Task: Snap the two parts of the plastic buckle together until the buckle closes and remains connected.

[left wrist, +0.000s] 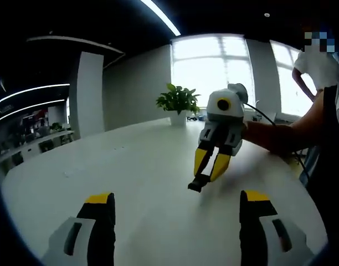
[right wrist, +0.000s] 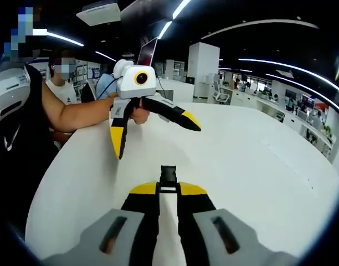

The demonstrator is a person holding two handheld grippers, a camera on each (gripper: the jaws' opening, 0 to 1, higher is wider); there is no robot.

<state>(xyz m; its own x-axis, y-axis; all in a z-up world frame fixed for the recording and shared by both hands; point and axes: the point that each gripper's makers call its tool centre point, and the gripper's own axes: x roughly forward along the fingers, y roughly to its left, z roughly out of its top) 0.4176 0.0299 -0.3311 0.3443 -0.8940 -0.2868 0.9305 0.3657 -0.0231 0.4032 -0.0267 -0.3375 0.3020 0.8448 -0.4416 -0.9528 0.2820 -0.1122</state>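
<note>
A wide white table (left wrist: 131,166) is the landmark. At its far edge in the left gripper view stands a green plant (left wrist: 178,100) in a white pot. Behind the plant, large bright windows (left wrist: 211,69) let in daylight. Left of the plant rises a grey wall (left wrist: 133,86) and a white pillar (left wrist: 89,91). Beyond the table's left side are rows of desks (left wrist: 34,141). A ceiling light strip (left wrist: 158,16) runs overhead. In the right gripper view, past the table's far end, a white column (right wrist: 205,69) stands among office desks and chairs (right wrist: 225,91), under long curved ceiling lights (right wrist: 286,64) on a dark ceiling.
</note>
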